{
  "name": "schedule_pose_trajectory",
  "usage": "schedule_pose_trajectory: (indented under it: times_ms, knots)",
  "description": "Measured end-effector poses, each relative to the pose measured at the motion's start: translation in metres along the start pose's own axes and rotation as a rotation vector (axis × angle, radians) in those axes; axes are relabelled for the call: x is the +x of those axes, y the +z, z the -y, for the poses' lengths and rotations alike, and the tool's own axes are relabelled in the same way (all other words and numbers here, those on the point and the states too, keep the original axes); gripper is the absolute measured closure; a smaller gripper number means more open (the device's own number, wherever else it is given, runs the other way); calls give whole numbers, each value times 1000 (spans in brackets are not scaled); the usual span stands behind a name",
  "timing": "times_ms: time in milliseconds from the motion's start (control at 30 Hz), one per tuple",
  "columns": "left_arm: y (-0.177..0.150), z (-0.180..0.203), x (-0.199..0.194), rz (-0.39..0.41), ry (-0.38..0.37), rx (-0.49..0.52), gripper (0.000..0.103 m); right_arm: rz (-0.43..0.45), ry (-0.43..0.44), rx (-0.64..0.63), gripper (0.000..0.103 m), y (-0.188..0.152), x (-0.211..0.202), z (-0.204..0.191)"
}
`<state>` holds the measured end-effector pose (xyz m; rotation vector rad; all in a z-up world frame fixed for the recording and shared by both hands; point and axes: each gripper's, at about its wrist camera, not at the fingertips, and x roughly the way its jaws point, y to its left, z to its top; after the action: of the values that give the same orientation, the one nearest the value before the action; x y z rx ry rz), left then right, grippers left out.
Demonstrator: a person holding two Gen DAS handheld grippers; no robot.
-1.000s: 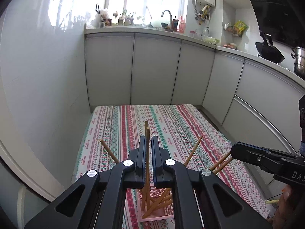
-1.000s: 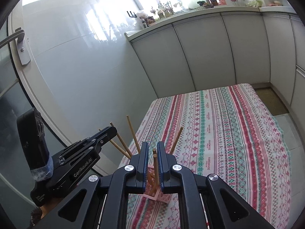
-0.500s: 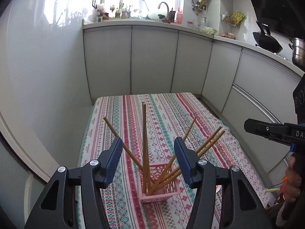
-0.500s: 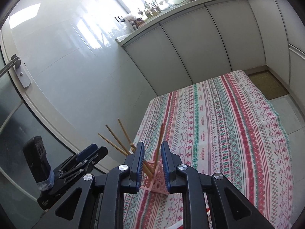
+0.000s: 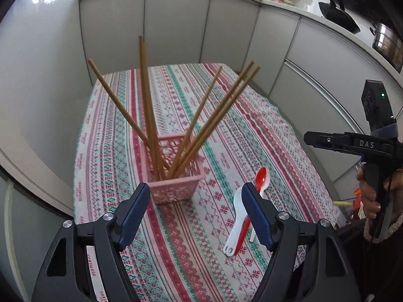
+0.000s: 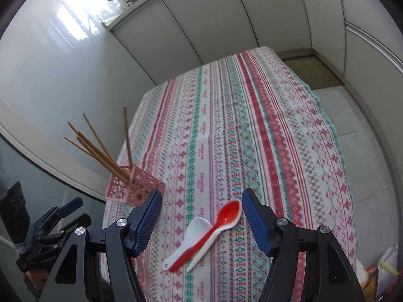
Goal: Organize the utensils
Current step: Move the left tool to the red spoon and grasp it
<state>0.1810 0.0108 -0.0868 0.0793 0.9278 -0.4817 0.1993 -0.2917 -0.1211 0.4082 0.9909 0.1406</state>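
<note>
Now, left hand-held gripper (image 5: 195, 196) and right hand-held gripper (image 6: 201, 205) just released, chopsticks (image 5: 148, 105) in pink basket (image 5: 173, 176).

Wooden chopsticks (image 5: 148, 95), pink plastic lattice basket (image 5: 173, 188), glossy plastic spoons (image 6: 201, 234), woven patterned tablecloth (image 6: 264, 138).

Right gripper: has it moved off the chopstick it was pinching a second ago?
Yes. The right gripper has just been opening, nothing between its jaws, and now sits right of the pink basket, over the spoons.
</note>
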Motion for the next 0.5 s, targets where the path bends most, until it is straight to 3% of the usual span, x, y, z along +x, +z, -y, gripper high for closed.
schedule_pose_trajectory:
  times_ms: [167,500]
  knots:
    - [-7,24,19,-89,-51,30,25,-115,-46,62,35,-13,18,27]
    - [-22,84,63,-198,-76,154,26,-156,-107,110,35,-23,16,62]
